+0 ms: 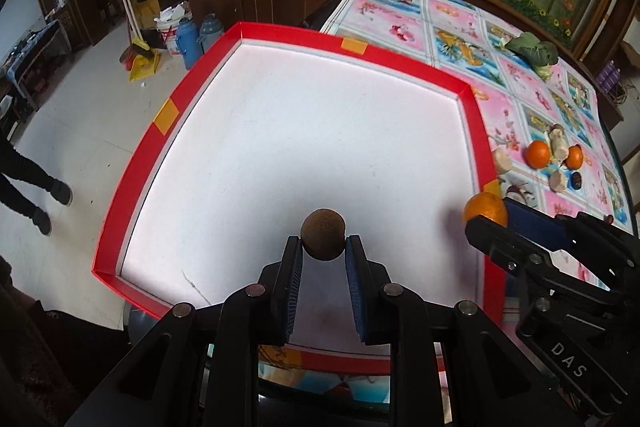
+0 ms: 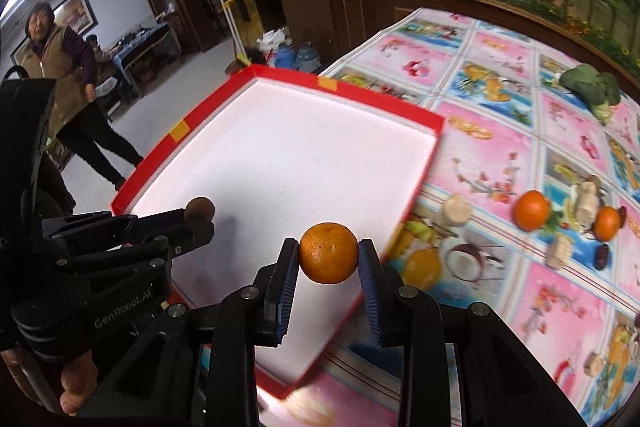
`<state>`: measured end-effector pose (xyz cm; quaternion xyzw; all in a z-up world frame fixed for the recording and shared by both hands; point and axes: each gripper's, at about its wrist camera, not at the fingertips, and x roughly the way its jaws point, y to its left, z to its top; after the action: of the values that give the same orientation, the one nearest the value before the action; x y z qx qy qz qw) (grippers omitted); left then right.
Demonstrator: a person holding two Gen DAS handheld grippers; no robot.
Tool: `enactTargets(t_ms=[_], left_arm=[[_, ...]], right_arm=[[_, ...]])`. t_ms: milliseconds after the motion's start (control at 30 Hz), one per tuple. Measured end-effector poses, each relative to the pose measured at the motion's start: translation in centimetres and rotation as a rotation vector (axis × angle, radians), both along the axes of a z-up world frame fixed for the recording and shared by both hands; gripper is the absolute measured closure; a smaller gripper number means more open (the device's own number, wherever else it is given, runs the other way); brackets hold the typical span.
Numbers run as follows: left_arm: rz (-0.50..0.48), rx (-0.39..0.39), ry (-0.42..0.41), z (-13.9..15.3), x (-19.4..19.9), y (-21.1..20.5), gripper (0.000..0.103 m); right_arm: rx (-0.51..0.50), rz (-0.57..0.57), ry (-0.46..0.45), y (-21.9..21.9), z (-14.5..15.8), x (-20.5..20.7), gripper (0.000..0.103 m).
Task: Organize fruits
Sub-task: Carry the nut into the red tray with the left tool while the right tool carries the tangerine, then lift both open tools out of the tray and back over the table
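My left gripper [image 1: 323, 243] is shut on a small brown round fruit [image 1: 323, 234] and holds it above the white floor of the red-rimmed box [image 1: 476, 115]. My right gripper [image 2: 328, 257] is shut on an orange [image 2: 328, 258] over the box's near right edge [image 2: 408, 223]. The right gripper with its orange [image 1: 486, 209] shows at the right of the left wrist view. The left gripper with the brown fruit [image 2: 200, 207] shows at the left of the right wrist view. Two more oranges [image 2: 531, 209] [image 2: 607, 223] lie on the tablecloth to the right.
Pale ginger-like pieces [image 2: 458, 209] [image 2: 587, 203] and dark dates [image 2: 601, 255] lie around the loose oranges on the patterned tablecloth [image 2: 560, 311]. A green leafy vegetable [image 2: 592, 87] lies at the far right. A person [image 2: 60, 75] stands on the floor left of the table.
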<state>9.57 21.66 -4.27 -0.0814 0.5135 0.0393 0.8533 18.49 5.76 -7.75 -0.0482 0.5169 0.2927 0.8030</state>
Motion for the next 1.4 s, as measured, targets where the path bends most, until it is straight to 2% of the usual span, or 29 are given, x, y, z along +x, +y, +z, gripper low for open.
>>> enactTargets(t_ms=[167, 333, 567, 633, 667, 733, 800, 833, 933, 1033, 1133, 1400], left_arm=[[-0.001, 0.001, 0.021, -1.5, 1.5, 0.8, 0.081], [-0.012, 0.023, 0.015, -1.7, 2.1, 0.6, 0.081], [-0.036, 0.024, 0.005, -2.0, 1.0, 0.3, 0.080], [-0.042, 0.019, -0.006, -2.0, 0.7, 0.2, 0.068], [-0.034, 0.023, -0.013, -1.9, 0.3, 0.3, 0.065], [-0.020, 0.040, -0.036, -1.4, -0.1, 0.5, 0.046], [-0.009, 0.034, -0.060, -1.0, -0.6, 0.7, 0.035], [-0.011, 0.025, -0.070, -0.8, -0.8, 0.7, 0.033], [-0.014, 0.032, -0.088, -0.2, -1.5, 0.3, 0.033], [-0.027, 0.039, -0.107, 0.6, -2.5, -0.5, 0.033], [-0.049, 0.057, -0.129, 1.8, -3.7, -2.2, 0.033], [-0.138, 0.084, -0.145, 3.7, -7.5, -8.3, 0.033]], right_arm=[[-0.022, 0.027, 0.022, 1.4, -1.6, -0.1, 0.073], [-0.042, 0.041, 0.023, 2.2, -2.6, -0.1, 0.072], [-0.043, 0.048, 0.021, 2.2, -2.9, -0.4, 0.068], [-0.019, 0.047, 0.032, 2.0, -3.0, -0.3, 0.062], [-0.004, 0.045, 0.041, 1.8, -3.0, -0.3, 0.058], [0.016, 0.030, 0.049, 1.3, -2.7, -0.2, 0.056], [0.032, 0.019, 0.051, 0.8, -2.2, 0.0, 0.055], [0.050, 0.011, 0.049, 0.4, -1.7, 0.1, 0.052], [0.093, -0.004, 0.038, -0.8, -0.1, 0.0, 0.041], [0.124, -0.024, 0.023, -2.2, 1.4, -0.4, 0.039], [0.134, -0.064, -0.007, -4.5, 3.0, -1.2, 0.032], [0.085, -0.205, -0.027, -12.8, 4.7, -4.2, 0.031]])
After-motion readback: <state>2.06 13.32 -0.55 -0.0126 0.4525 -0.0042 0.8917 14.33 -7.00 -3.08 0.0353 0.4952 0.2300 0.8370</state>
